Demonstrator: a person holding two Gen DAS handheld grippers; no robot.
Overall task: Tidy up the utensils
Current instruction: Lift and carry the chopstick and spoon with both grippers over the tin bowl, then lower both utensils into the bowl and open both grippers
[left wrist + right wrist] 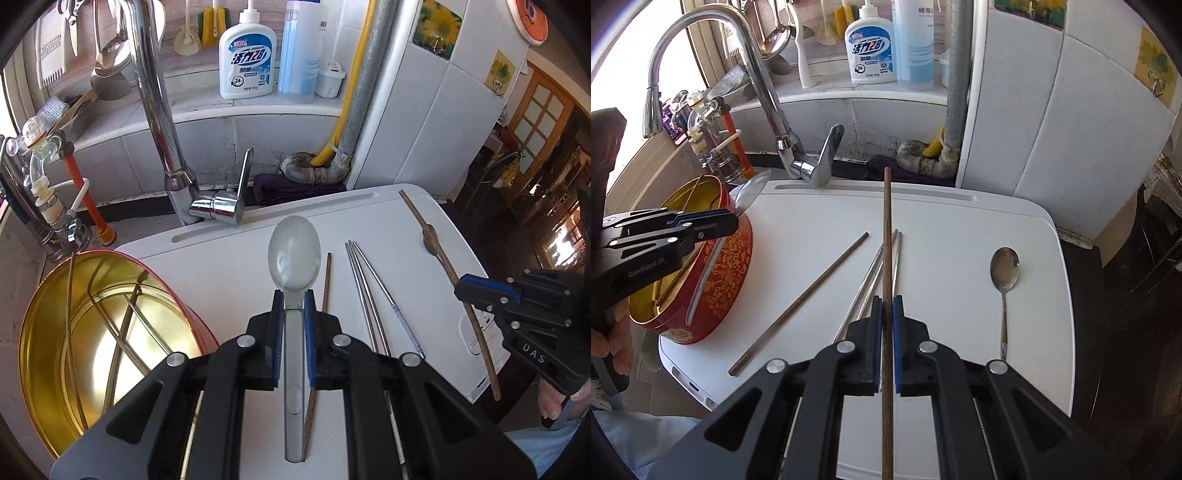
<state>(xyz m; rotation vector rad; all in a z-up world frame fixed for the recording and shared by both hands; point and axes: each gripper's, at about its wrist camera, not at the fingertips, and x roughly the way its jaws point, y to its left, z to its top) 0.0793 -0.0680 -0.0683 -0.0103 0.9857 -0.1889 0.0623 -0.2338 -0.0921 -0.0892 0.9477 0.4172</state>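
Note:
My left gripper (294, 299) is shut on a clear plastic spoon (294, 251) and holds it above the white board, beside the round gold-lined tin (92, 332). In the right wrist view this gripper (733, 221) hovers over the red tin (716, 280). My right gripper (886, 306) is shut on a brown wooden chopstick (887, 229) that points forward; it also shows in the left wrist view (458, 284). On the board lie another wooden chopstick (801, 299), a pair of metal chopsticks (875, 269) and a metal spoon (1004, 273).
The white board (960, 221) sits over the sink area. A chrome faucet (764, 92) stands behind it. Detergent bottles (870, 48) stand on the ledge. The tin holds several thin utensils (122, 325). The board's right edge drops to a dark floor.

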